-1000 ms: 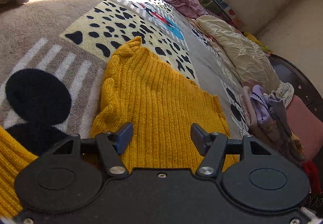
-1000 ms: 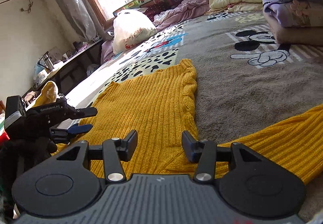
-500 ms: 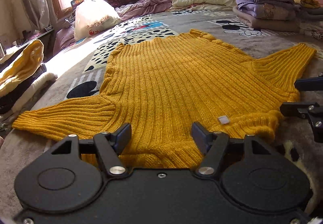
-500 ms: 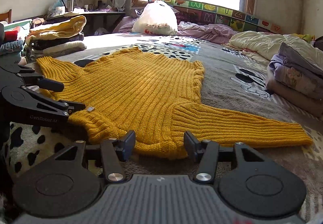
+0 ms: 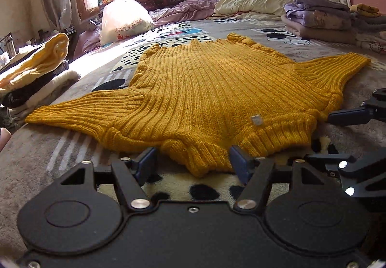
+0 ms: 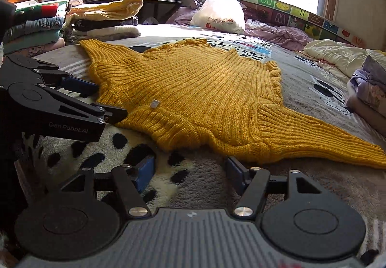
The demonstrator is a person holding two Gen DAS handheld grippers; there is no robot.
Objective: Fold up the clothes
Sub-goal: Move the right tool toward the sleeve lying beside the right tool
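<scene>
In the left wrist view the yellow knit sweater [image 5: 212,99] lies spread flat across the middle of the frame on the patterned blanket [image 5: 36,159], neck end nearest the camera, one sleeve running to the left edge and the other to the upper right. The left gripper [image 5: 193,165] sits at the bottom centre, jaws wide and empty, the collar rib lying between the fingertips but not pinched. If it closes here it would likely catch only the thick collar roll, or both layers plus blanket pile, and the lift would drag the body askew. In the right wrist view the sweater fills the centre, its near sleeve tapering to the right edge. The right gripper [image 6: 189,171] at the bottom centre is also spread wide, holding nothing, over bare blanket just short of the shoulder seam; whether its tips touch the fabric is hard to judge. The two tools sit close together, so a crossing reach risks a knock.
</scene>
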